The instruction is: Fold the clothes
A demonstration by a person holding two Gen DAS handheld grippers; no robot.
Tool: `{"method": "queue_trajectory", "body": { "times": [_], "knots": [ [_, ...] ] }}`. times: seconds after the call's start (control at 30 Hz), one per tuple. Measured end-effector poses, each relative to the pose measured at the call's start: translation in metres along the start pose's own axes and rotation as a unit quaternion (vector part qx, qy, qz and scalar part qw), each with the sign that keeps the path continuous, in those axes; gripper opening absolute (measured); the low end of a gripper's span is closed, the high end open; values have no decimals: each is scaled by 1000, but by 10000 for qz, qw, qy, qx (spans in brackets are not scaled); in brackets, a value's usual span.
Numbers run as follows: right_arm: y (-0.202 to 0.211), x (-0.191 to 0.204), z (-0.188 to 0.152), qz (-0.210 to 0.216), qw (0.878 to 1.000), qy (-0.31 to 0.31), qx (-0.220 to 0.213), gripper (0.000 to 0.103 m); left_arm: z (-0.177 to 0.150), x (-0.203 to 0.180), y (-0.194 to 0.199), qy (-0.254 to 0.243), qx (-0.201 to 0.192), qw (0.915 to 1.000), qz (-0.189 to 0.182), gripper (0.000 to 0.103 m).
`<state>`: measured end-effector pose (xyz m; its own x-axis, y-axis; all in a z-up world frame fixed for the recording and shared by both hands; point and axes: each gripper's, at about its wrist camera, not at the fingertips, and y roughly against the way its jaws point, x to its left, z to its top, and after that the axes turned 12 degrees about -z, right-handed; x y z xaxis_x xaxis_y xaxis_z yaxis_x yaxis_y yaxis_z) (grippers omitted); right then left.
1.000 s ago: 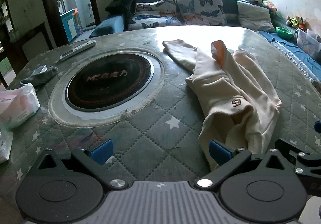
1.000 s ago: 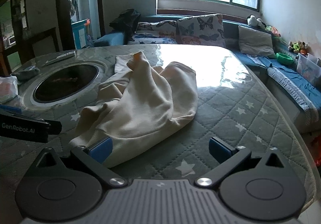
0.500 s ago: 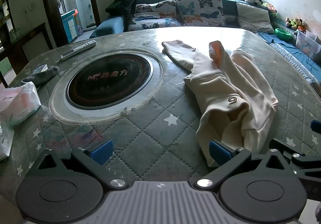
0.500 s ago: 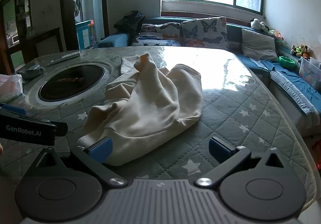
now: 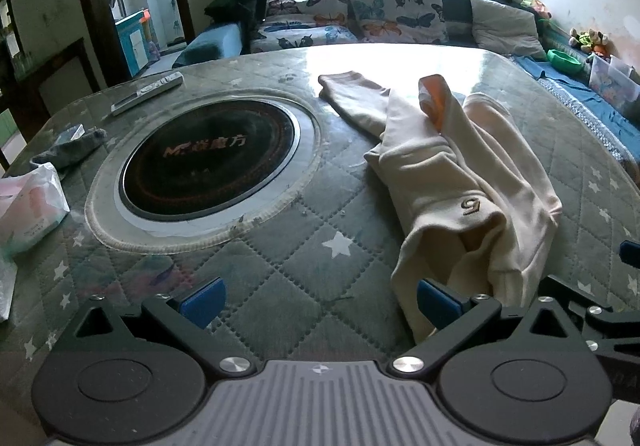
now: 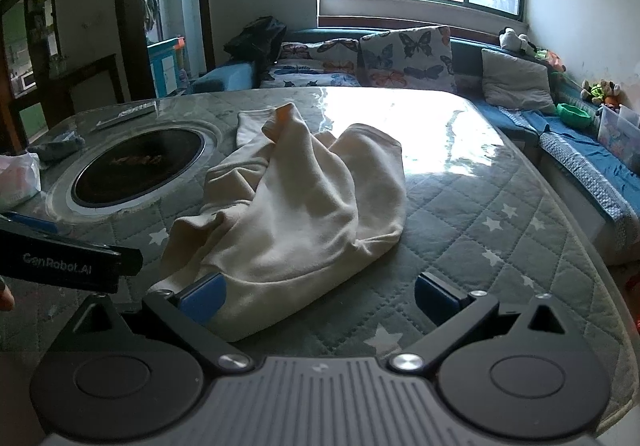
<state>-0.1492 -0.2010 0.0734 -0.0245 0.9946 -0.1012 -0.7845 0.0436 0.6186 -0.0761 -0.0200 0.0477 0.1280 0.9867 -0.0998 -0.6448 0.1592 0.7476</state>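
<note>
A cream sweatshirt (image 5: pixel 452 186) with an orange-lined hood lies crumpled on the quilted green table cover (image 5: pixel 304 262); it also shows in the right wrist view (image 6: pixel 296 214). My left gripper (image 5: pixel 320 302) is open and empty, its right fingertip (image 5: pixel 436 304) at the garment's near hem. My right gripper (image 6: pixel 318 298) is open and empty, its left fingertip (image 6: pixel 202 296) at the near hem. The left gripper's body (image 6: pixel 60 262) shows at the left edge of the right wrist view.
A round black cooktop (image 5: pixel 208 162) is set in the table's left half. A remote (image 5: pixel 146 93), a dark cloth (image 5: pixel 68 154) and a tissue pack (image 5: pixel 28 206) lie at the left. A cushioned bench (image 6: pixel 360 62) runs behind and to the right.
Both grippers have drawn back slightly and risen a little; the sweatshirt lies as before. Both stay open.
</note>
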Motion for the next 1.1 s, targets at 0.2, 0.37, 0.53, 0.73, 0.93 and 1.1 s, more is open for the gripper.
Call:
{"method": "queue_trajectory", "body": {
  "times": [0.2, 0.37, 0.53, 0.73, 0.93, 1.1],
  "knots": [
    [-8, -2, 7, 82, 9999, -43, 51, 95, 9, 1, -8, -26, 32, 10000, -48, 103],
    [-17, -4, 17, 206, 9997, -60, 95, 92, 20, 2, -15, -64, 13, 9999, -86, 103],
    [-29, -8, 31, 311, 9994, -70, 118, 86, 35, 4, -20, -90, -53, 9998, -158, 103],
    [-45, -12, 53, 435, 9989, -49, 139, 76, 53, 3, -31, -182, -116, 9993, -293, 103],
    [-67, -16, 80, 610, 9980, -76, 162, 65, 70, 5, -45, -180, -126, 9986, -471, 102],
    [-89, -16, 107, 910, 9957, -121, 153, 56, 83, 10, -58, -134, -111, 9981, -599, 97]
  ]
}}
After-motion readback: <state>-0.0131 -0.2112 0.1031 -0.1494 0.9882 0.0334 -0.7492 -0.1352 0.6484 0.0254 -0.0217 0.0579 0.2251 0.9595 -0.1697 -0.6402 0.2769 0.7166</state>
